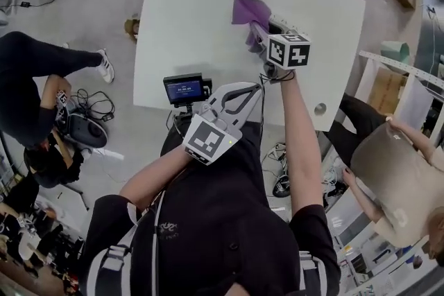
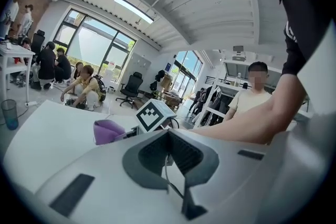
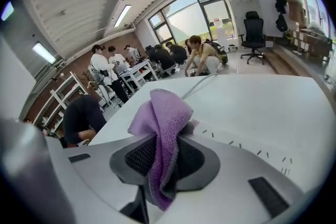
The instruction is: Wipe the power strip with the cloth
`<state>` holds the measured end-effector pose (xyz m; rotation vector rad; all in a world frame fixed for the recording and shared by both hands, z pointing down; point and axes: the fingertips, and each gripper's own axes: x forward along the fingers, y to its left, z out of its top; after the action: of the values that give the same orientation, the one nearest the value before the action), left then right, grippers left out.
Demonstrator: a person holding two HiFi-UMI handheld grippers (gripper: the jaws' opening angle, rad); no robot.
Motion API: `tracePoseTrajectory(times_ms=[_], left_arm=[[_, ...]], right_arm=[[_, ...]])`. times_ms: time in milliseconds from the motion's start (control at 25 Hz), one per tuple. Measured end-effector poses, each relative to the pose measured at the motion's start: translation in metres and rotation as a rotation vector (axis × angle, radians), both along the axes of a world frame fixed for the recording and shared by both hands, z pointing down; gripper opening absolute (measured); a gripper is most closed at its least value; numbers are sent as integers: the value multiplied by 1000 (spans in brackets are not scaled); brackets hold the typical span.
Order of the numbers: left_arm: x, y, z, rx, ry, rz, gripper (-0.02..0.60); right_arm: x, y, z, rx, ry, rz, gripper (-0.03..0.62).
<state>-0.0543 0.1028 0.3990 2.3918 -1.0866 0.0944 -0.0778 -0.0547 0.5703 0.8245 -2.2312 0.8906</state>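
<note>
right gripper (image 3: 167, 136) clamped on purple cloth (image 3: 160, 110), beside power strip (image 3: 244, 143), left gripper (image 2: 169, 139) pinched together, empty, small screen (image 1: 186, 89) text unreadable

A white bench (image 1: 187, 24) with rounded corners stands on a grey floor (image 1: 104, 3). Tall windows (image 3: 194, 13) fill the far wall. Light strips (image 2: 134, 9) run along the ribbed ceiling (image 3: 79, 2). A black office chair (image 3: 254, 29) stands beyond the bench's far edge.
</note>
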Motion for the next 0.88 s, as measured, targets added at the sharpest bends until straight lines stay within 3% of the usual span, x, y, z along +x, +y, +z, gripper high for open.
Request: tracePoseTrajectory(times_ms=[160, 480, 680, 760, 880], left_arm=[[-6, -5, 2, -18, 19, -27, 31], [-2, -6, 11, -52, -20, -9, 31], [0, -5, 11, -44, -17, 3, 30], [-2, -7, 12, -48, -13, 2, 29], [-3, -7, 14, -55, -13, 6, 30]], right_arm=[[16, 3, 4, 12, 19, 16, 104], [125, 5, 10, 41, 99, 177, 104], [198, -22, -1, 121, 311, 331, 104], [188, -33, -10, 168, 354, 304, 103], [102, -33, -14, 188, 254, 123, 103]])
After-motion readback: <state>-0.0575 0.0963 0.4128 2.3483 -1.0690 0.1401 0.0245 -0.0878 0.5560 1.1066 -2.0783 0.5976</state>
